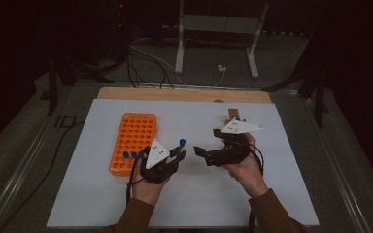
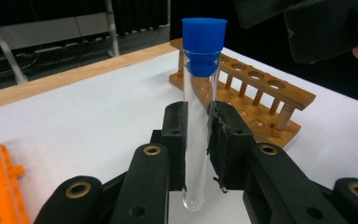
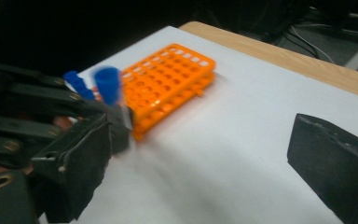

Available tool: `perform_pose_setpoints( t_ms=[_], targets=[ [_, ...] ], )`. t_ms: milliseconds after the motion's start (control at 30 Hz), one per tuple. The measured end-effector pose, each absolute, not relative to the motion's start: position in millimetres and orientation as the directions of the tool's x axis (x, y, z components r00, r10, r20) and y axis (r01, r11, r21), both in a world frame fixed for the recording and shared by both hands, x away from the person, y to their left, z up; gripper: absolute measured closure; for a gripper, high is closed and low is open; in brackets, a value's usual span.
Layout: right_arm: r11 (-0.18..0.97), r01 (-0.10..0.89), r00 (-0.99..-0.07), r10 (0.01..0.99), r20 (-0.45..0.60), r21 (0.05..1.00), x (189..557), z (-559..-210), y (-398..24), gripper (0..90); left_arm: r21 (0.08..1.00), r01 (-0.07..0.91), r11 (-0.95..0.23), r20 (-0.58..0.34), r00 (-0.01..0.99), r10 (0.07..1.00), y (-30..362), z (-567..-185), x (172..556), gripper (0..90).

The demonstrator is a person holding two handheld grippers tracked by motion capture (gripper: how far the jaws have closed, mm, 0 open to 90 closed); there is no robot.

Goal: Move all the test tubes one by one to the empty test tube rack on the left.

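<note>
— Fingers (image 2: 177,140) of the left gripper (image 2: 196,140) clamp a clear test tube (image 2: 197,154) at mid-length, upright, its blue cap (image 2: 204,44) well above the pads and its rounded bottom hanging just below them, above the white table sheet (image 2: 98,121). What of the other hand?

— Jaws of the right gripper (image 1: 205,152) stand wide apart with nothing between them, close beside the left gripper (image 1: 177,156) in the high view. The tube appears to have just passed to the left side alone.

— Which step does that make it?

— Probably a transfer between racks. An orange plastic rack (image 1: 133,141) lies left of the hands, with two blue-capped tubes (image 1: 129,155) standing at its near end; a wooden rack (image 2: 256,93) sits beyond the tube in the left gripper view. Which rack is the destination cannot be told.

— And the next move?

— It would call for keeping the tube vertical, lining its bottom over one hole and lowering it straight before letting go.

— What stays unclear?

— The right gripper view is blurred, so the capped tubes there smear together. In the high view the right hand (image 1: 245,167) and its gripper cover most of the wooden rack (image 1: 233,115), and the dim light hides the tube's glass there.
</note>
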State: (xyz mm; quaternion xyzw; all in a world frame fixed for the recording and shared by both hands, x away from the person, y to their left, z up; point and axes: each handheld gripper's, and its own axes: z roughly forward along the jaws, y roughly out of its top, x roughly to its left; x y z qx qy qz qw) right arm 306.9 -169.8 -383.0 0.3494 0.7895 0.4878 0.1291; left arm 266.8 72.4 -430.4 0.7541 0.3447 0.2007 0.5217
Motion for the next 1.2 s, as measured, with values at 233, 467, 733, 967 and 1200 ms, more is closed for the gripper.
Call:
perform_pose_setpoints(
  t_ms=[233,467,733,967,1200],
  targets=[
    [0.261,0.449,-0.685,0.715,0.141,0.855,308,-389,-182,2.2,0.924,0.312,-0.222,-0.063,0.695,0.716,86,-428,262,76.9],
    [0.250,0.456,-0.649,0.750,0.127,0.854,308,-397,-192,0.2,0.926,0.318,-0.204,-0.080,0.693,0.717,100,-428,259,76.9],
    [0.247,0.463,-0.626,0.772,0.116,0.851,309,-402,-203,0.2,0.928,0.316,-0.199,-0.078,0.684,0.725,118,-425,255,76.9],
    [0.237,0.472,-0.609,0.784,0.120,0.849,310,-405,-210,0.2,0.929,0.318,-0.189,-0.080,0.671,0.737,134,-422,251,76.8],
    [0.227,0.478,-0.594,0.795,0.122,0.849,312,-407,-216,0.2,0.935,0.318,-0.160,-0.092,0.650,0.754,154,-418,249,76.8]
  ],
)
